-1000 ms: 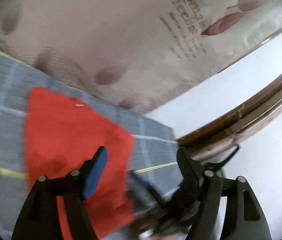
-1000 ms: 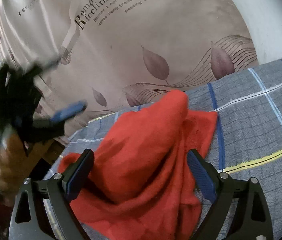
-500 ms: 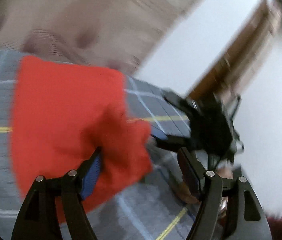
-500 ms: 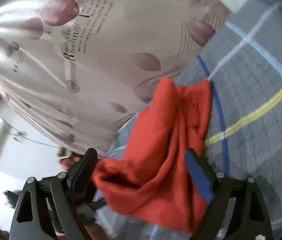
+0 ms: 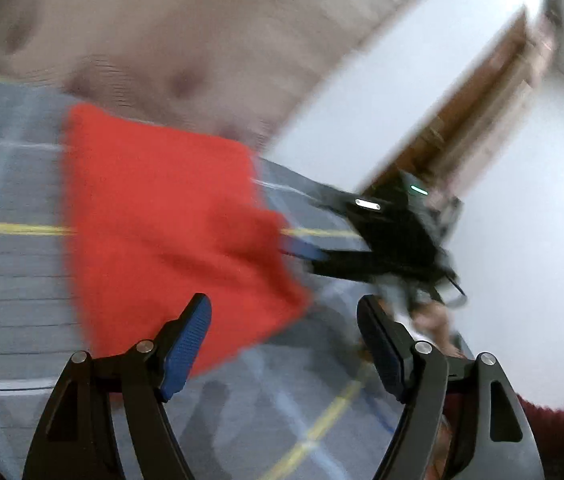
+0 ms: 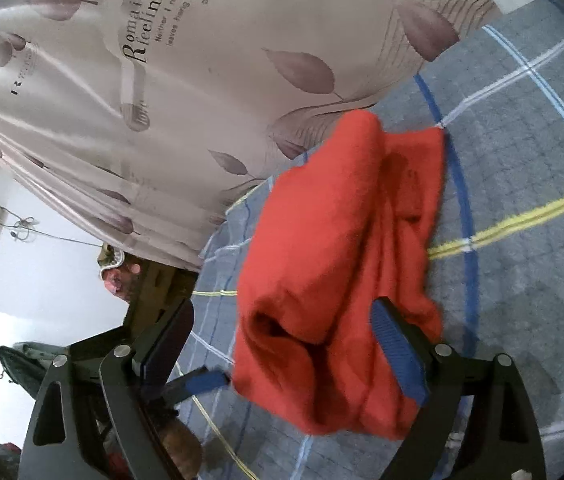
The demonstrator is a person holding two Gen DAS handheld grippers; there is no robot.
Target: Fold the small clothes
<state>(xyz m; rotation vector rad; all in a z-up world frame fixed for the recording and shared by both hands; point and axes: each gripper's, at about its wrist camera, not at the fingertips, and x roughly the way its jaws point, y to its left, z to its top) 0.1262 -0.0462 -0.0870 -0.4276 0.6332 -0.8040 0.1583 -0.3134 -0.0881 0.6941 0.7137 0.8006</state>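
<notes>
A red garment [image 5: 162,216] lies on the grey checked sheet [image 5: 14,272], flat on its far side and bunched toward me. My left gripper [image 5: 284,302] hovers open just above the garment's near corner, with nothing pressed between its pads. In the right wrist view the garment [image 6: 334,240] is heaped into thick folds between the wide jaws of my right gripper [image 6: 284,306], and the right pad [image 6: 398,352] touches the cloth. The right gripper [image 5: 314,224] also shows in the left wrist view at the garment's right edge. A blue pad [image 6: 202,384] of the left gripper pokes in low beside the folds.
A beige curtain [image 6: 210,80] with leaf prints and lettering hangs behind the bed. A white wall [image 5: 522,240] and a wooden door frame [image 5: 470,120] stand to the right. A person's hand [image 6: 178,452] holds the left gripper. Dark clothing [image 6: 22,356] hangs at the far left.
My left gripper has dropped down to the garment's near corner, close to the right gripper. The right gripper has rolled but stayed over the bunched folds, jaws still wide.
</notes>
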